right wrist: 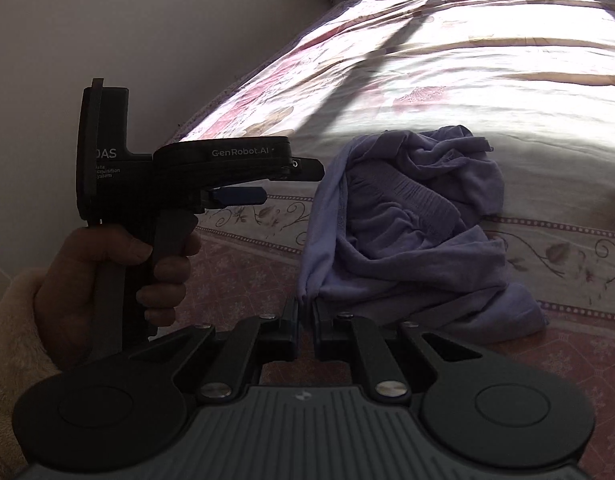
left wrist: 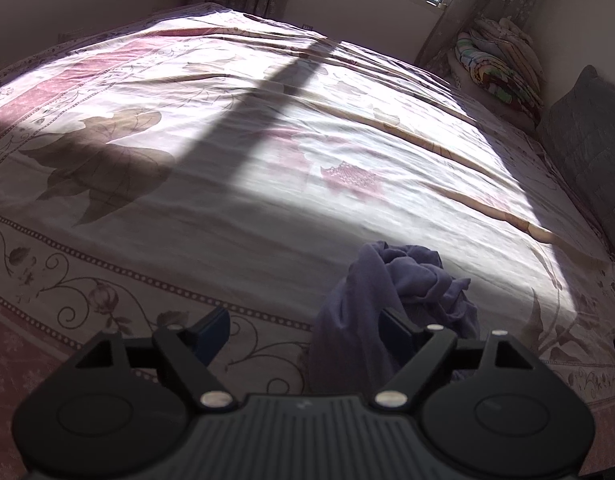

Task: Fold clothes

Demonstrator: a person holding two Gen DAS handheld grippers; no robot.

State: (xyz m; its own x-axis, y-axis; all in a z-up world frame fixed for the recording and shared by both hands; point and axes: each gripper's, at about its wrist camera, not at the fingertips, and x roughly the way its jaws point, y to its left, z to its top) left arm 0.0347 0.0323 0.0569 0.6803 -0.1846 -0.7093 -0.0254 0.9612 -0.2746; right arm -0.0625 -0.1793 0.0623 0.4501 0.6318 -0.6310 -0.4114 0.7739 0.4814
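— Hand-held gripper on the right (right wrist: 306,316): what did it have?

— Its jaws were nearly together, pinching a thin edge of the purple garment (right wrist: 407,236) at the near side of the heap. The cloth rose taut from that pinch.

— And the left hand-held gripper (left wrist: 303,334)?

— Its jaws were spread wide with nothing between them. In the right wrist view it hung above the bed (right wrist: 487,80), level, just left of the garment, with the person's hand (right wrist: 107,276) on its grip. In its own view one finger (left wrist: 395,336) stood against the cloth, but whether it touched I could not tell.

— Where did the garment lie?

— Crumpled in a mound near the bed's front edge, half in shade, a ribbed band showing among the folds. It was not flat, and no fold line showed, so I judged the shaping work lay ahead.

— How would you do that well?

— Keep the right pinch firm on that single edge so the cloth does not slip. Bring the left onto a matching edge or corner, not a bunched wad, so only one layer is taken. Then lift and draw the two apart evenly until the cloth hangs open, and lay it smooth on the bed.
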